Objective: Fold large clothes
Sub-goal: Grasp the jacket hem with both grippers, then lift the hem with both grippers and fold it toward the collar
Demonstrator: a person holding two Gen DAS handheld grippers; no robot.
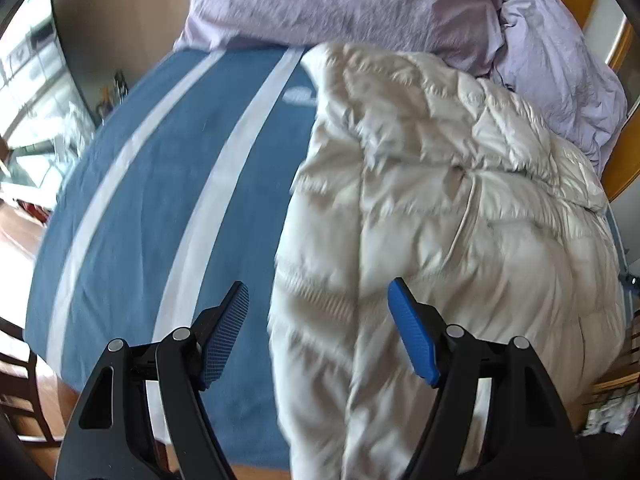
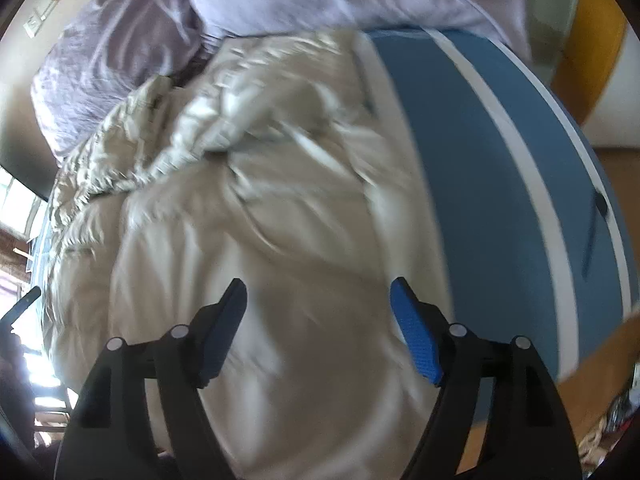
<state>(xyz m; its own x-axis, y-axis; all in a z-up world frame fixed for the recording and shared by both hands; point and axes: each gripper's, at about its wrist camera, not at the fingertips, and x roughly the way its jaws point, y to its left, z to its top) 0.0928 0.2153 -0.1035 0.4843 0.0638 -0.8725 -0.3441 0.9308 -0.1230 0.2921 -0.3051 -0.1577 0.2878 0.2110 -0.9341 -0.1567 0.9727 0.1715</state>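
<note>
On the left of the left wrist view the bed shows bare: a blue cover with pale stripes running away toward the lilac bedding bunched at the far end. The left gripper hangs above the near edge with its jaws spread wide and nothing between them, one finger over the blue cover and the other over the jacket. The jacket, a cream quilted puffer, lies crumpled along the right half of the bed, its far end against the lilac bedding and its near end draped over the bed's edge.

In the right wrist view the same jacket fills the left and middle, with blue cover to its right. The right gripper hovers over its near part, jaws likewise spread and empty; the view is blurred.

The jacket looks light, puffy and soft, so it should lift easily but sag and spring back out of a fold. Its shiny shell looks slippery, so a shallow pinch on a puffed panel may slide off. Better holds are probably the firmer seams: the piped edge running down its middle, the hem or a cuff.
</note>
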